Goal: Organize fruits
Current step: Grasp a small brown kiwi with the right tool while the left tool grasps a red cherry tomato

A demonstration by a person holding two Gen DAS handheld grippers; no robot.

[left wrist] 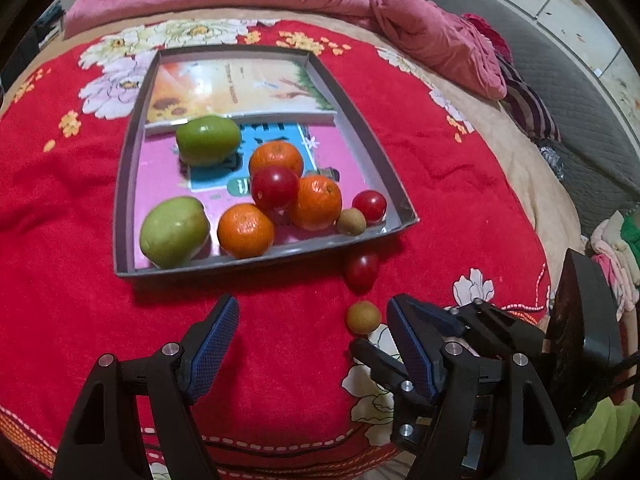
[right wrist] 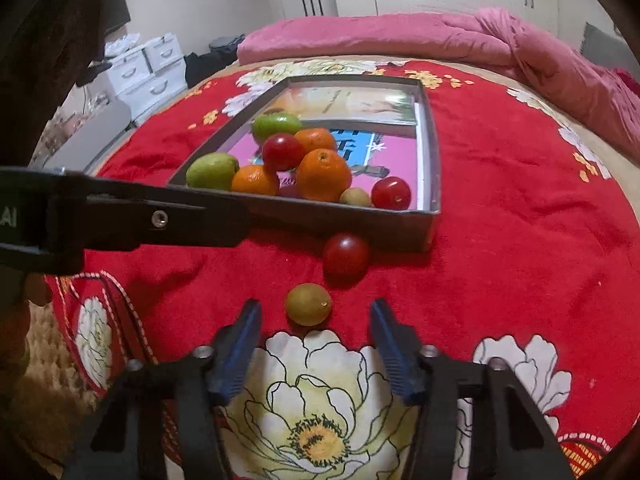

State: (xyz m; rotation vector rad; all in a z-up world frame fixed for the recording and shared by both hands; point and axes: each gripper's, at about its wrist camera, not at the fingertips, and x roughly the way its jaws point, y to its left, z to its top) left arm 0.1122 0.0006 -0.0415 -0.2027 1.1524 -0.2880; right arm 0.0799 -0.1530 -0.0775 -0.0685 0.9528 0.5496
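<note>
Right wrist view: the right claw (right wrist: 316,344) sits nearest, low over the red floral blanket (right wrist: 520,260) at the near edge of the bed. Its blue pads stand apart with nothing between them. The small brown-green fruit (right wrist: 308,304) lies on the blanket just beyond the fingertips, in line with the gap and untouched. Just past it, a red fruit (right wrist: 346,258) rests on the blanket against the outside of the grey tray (right wrist: 360,220), near the tray's near right corner.

Left wrist view: the left claw (left wrist: 312,320) hangs beside the right one, on its left, jaws wide apart and holding nothing, over bare blanket short of the tray's near wall.

Inside the tray, along the near wall, from left to right: a green fruit (left wrist: 174,231), an orange (left wrist: 245,231), a second orange (left wrist: 316,202), a small brown fruit (left wrist: 351,221) and a red fruit in the tray (left wrist: 369,205). A further red fruit (left wrist: 274,187) sits on top of the oranges, with a third orange (left wrist: 276,159) behind it. A second green fruit (left wrist: 208,140) lies further back, towards the middle of the tray. The tray floor is covered by printed books (left wrist: 240,88).

A rolled pink quilt (right wrist: 400,36) lies along the far edge of the bed.
</note>
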